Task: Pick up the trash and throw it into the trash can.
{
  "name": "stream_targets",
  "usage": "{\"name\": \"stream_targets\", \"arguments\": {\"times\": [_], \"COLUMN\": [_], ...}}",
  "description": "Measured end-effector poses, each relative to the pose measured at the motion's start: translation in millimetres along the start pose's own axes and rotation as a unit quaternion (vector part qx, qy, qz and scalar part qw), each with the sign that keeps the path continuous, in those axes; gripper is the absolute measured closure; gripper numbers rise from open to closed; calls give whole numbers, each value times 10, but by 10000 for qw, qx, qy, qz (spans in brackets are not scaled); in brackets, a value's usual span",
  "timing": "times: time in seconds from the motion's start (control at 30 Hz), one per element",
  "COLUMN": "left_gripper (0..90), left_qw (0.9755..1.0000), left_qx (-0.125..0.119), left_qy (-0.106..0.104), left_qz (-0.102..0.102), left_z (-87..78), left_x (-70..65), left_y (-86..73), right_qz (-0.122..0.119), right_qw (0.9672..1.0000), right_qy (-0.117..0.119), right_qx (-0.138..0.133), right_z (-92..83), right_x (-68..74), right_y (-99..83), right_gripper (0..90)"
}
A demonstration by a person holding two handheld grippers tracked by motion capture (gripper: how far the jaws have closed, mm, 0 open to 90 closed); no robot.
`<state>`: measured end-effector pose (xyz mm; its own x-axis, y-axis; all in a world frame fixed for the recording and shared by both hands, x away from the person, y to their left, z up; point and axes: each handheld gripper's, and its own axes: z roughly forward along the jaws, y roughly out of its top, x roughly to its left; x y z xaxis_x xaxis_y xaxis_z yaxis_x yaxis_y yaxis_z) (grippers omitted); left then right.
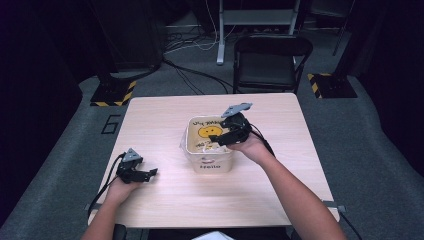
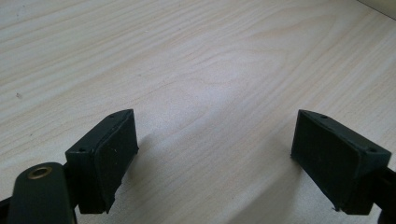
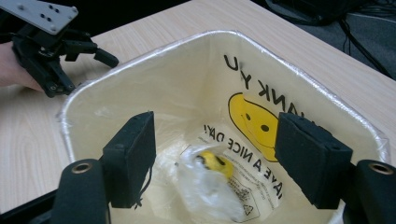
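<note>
A small white bin (image 1: 216, 162) lined with a smiley-face plastic bag stands at the middle of the wooden table (image 1: 165, 210). My right gripper (image 1: 216, 139) hovers over its opening, jaws open; in the right gripper view (image 3: 215, 158) nothing sits between the pads. Below them, at the bottom of the bin (image 3: 154, 53), lies a crumpled clear plastic piece with a yellow spot (image 3: 211, 173). My left gripper (image 1: 152, 172) rests low over the table's left front, open, its jaws (image 2: 215, 158) framing bare wood. It is also visible beyond the bin (image 3: 100, 53).
A black folding chair (image 1: 270, 60) stands behind the table's far edge. Two floor bases with yellow-black stripes (image 1: 114, 92) (image 1: 332, 85) flank it, and cables run over the grey carpet. A white sheet (image 1: 212, 235) pokes in at the near edge.
</note>
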<state>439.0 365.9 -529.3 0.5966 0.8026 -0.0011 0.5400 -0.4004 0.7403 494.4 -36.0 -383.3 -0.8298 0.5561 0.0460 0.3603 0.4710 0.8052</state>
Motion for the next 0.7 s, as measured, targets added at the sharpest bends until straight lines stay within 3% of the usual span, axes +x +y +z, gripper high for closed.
{"name": "stream_targets", "arguments": {"times": [0.33, 0.7], "left_gripper": [142, 142], "left_qw": [10000, 10000], "left_qx": [2, -3], "left_qy": [4, 14], "left_qz": [0, 26], "left_z": [1, 2], "left_x": [2, 6], "left_y": [2, 3], "right_qz": [-181, -39], "right_qw": [9997, 9991], "right_qy": [-120, -342], "right_qx": [-126, -232], "right_z": [-269, -539], "right_x": [46, -76], "right_y": [-67, -223], "right_gripper": [290, 289]}}
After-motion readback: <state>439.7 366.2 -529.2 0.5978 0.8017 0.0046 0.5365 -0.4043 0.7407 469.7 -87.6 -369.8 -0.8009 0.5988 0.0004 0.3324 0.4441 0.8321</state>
